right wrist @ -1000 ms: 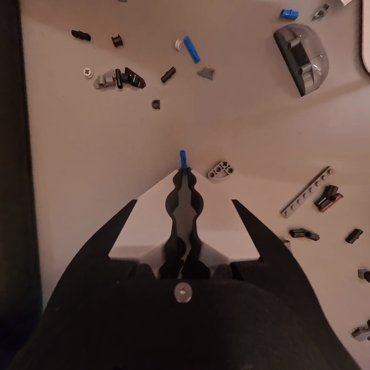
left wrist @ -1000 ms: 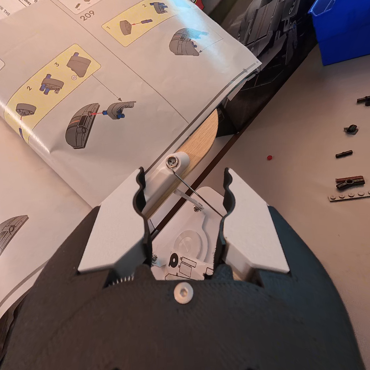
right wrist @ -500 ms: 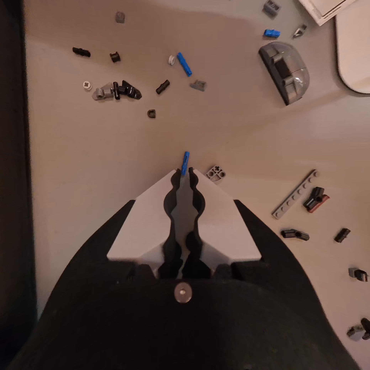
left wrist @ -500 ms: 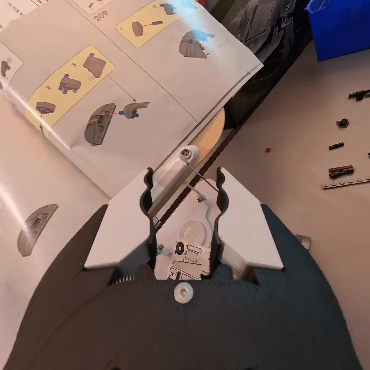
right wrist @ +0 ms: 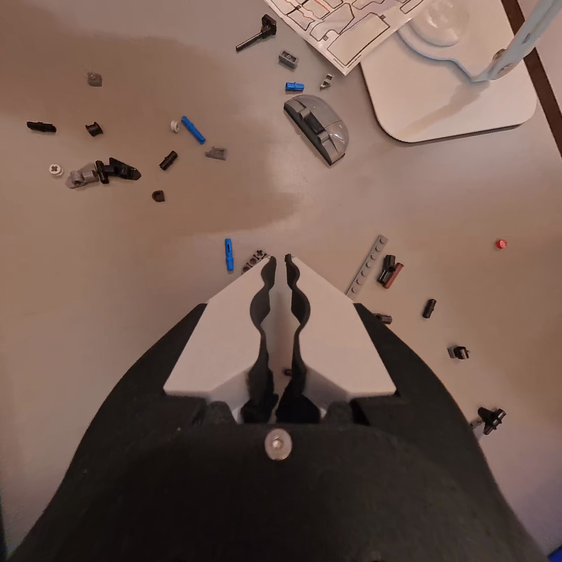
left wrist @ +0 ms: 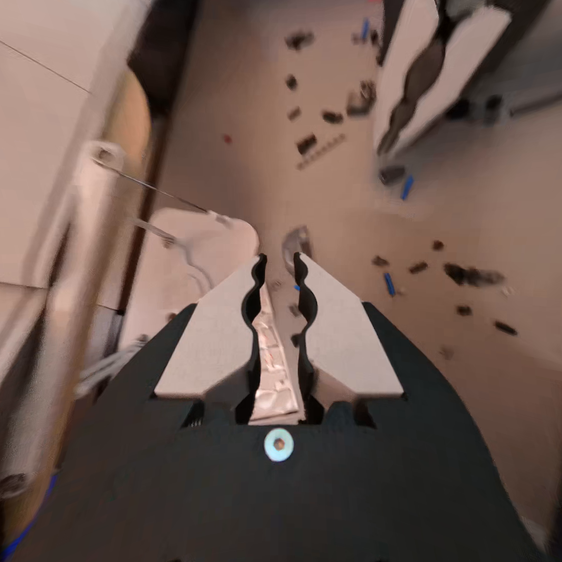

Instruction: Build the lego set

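My right gripper (right wrist: 280,258) hangs over the tan table with its jaws only a sliver apart and nothing between them. A short blue pin (right wrist: 228,254) lies on the table just left of its tips, beside a small grey beam (right wrist: 254,259). The grey curved assembly (right wrist: 316,127) lies farther ahead to the right. The left wrist view is blurred by motion. My left gripper (left wrist: 279,257) is open and empty, with the curved assembly (left wrist: 299,246) just past its tips. The right gripper (left wrist: 383,149) shows at that view's top right, above the blue pin (left wrist: 407,187).
Loose black, grey and blue parts are scattered over the table: a long blue pin (right wrist: 193,130), a grey studded plate (right wrist: 366,267), a red stud (right wrist: 501,244). A white stand base (right wrist: 450,100) and a sticker sheet (right wrist: 334,30) lie at the far right. The instruction booklet (left wrist: 36,91) is left. Some 15 cm of space lies between my two pairs of fingers. From my right tips it is roughly 4 cm to the blue pin (left wrist: 407,187); from my left, 20 cm. Seen from the right wrist view (right wrist: 229,252) as well.
The right gripper let go of the blue pin, which now lies on the table to its left. The left gripper swung right, away from the booklet, and its jaws narrowed.
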### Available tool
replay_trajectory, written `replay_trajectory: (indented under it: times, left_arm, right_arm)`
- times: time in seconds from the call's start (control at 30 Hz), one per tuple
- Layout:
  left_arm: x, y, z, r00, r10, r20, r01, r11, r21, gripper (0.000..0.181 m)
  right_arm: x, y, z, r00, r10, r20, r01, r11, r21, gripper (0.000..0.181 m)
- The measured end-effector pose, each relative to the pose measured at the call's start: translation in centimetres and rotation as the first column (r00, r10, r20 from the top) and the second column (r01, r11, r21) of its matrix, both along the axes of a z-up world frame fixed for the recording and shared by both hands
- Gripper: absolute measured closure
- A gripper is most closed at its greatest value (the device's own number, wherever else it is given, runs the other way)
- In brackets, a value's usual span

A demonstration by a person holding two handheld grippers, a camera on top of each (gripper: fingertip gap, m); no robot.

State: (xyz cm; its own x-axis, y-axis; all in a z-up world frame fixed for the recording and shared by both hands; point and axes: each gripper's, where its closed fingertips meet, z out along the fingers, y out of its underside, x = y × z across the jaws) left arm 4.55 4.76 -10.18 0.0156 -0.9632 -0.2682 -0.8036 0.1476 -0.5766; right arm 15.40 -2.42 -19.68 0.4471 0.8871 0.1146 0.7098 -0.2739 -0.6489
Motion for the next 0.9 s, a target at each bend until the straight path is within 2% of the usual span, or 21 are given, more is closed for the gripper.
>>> replay_trajectory:
  times: [0.13,0.2,0.37,0.6,0.9]
  left_arm:
    - [-1.4,-1.0,-5.0,0.985,-0.018,-0.172,-0.008,0.989,-0.149,0.173]
    - [-1.8,-0.5,-7.0,0.968,0.009,-0.251,-0.051,0.985,-0.163,0.171]
    - [-2.4,-0.5,-10.4,0.933,0.039,-0.357,-0.140,0.955,-0.263,0.169]
    - [-2.1,0.4,-12.2,0.919,0.101,-0.382,-0.227,0.927,-0.300,0.167]
    - [-1.9,1.2,-12.7,0.920,0.135,-0.368,-0.254,0.920,-0.297,0.175]
  right_arm:
    - [0.1,0.2,0.0,1.000,-0.008,-0.003,0.008,1.000,0.005,0.176]
    - [0.2,0.4,-0.1,1.000,-0.021,-0.005,0.021,1.000,0.001,0.176]
    - [0.4,0.5,-0.5,0.999,-0.031,0.005,0.031,0.999,-0.010,0.175]
    - [0.4,0.5,-0.5,1.000,-0.030,0.011,0.030,1.000,-0.005,0.175]
    - [0.5,0.5,-0.4,0.999,-0.032,0.012,0.032,0.999,-0.001,0.175]
